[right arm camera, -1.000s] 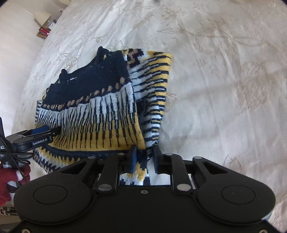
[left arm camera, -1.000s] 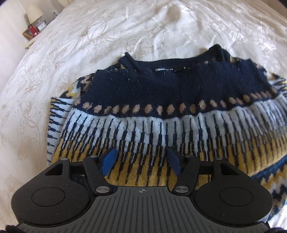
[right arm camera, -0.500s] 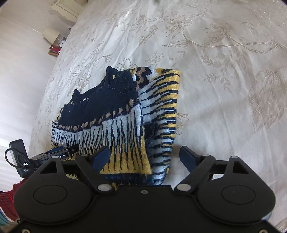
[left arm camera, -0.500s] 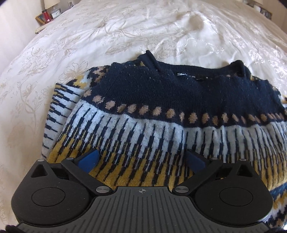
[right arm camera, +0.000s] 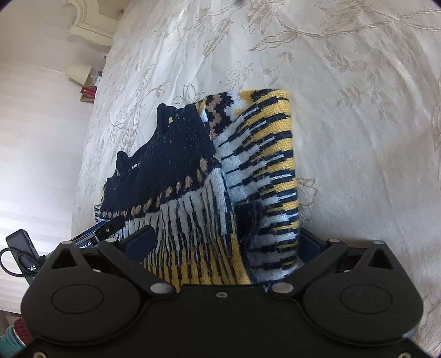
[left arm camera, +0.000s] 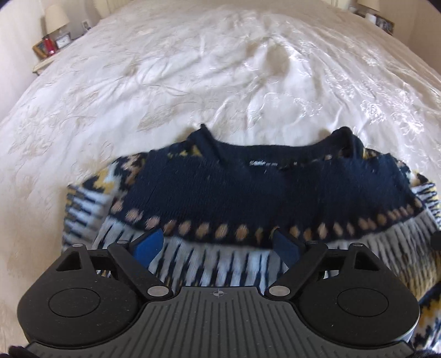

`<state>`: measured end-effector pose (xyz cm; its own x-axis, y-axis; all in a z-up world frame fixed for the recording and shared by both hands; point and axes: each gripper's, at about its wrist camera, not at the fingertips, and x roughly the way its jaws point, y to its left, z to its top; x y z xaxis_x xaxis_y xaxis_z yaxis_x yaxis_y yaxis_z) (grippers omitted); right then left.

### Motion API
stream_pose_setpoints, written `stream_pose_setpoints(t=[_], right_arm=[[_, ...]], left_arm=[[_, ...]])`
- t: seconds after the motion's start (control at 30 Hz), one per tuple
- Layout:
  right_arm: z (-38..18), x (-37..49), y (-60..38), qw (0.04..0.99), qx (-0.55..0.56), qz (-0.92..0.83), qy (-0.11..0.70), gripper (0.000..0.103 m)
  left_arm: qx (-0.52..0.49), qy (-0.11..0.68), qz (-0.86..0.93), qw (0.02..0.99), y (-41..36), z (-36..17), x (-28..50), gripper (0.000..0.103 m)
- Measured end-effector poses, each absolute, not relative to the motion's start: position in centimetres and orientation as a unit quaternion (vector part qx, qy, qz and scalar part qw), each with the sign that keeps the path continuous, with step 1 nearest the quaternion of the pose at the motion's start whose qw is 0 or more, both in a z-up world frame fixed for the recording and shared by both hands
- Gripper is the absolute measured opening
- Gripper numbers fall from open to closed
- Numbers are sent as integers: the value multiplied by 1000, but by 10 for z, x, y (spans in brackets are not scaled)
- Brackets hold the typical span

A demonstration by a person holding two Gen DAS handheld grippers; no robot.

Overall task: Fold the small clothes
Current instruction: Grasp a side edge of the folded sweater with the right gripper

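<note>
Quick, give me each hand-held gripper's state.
Left hand-held gripper: open, over the sweater.
Right hand-held gripper: open, holding nothing.

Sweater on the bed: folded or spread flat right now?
Partly folded. The sweater has its right side turned over the body, and a navy cuff lies on the striped panel; both tongs are open, gripping nothing.

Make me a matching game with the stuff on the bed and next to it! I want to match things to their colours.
Things:
1. bedspread
2. sweater collar
3. lampshade
4. dots across the sweater

Colours:
a. tan
b. navy
c. white with a flower pattern
d. cream

Pairs: 1-c, 2-b, 3-d, 4-a
</note>
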<state>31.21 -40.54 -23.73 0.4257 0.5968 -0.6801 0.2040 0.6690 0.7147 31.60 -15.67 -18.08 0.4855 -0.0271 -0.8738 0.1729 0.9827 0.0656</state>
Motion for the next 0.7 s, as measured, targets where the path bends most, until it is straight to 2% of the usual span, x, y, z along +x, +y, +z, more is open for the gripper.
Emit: stream_pose_setpoints(t=[0.17,0.37,0.47,0.57,0.6,0.63,0.67,0.7], right_arm=[[-239,311,-408,752,393,131,513,103],[-240,309,-408,756,389,134,509,103],[-240,311,-407,753,394,135,509,103],[-238,313,-407,751,395,135,512,102],[-237,313,-405,752,390,135,514,99],[-235,313,-404,755,382,134,516,89],[-233,314,-401,757,373,134,520,71],[-231,313,-399,758,365,131,524,64]], left_arm=[[62,531,-55,844,-167,-204,344,88],[72,538,-43,839,-175,-217,350,97],[65,538,-46,839,-172,-214,349,96],[51,542,-45,838,-167,-201,346,88],[46,543,-45,838,-165,-196,342,84],[41,541,-45,839,-163,-189,335,80],[34,538,-46,841,-160,-183,327,79],[29,534,-47,844,-158,-179,319,79]])
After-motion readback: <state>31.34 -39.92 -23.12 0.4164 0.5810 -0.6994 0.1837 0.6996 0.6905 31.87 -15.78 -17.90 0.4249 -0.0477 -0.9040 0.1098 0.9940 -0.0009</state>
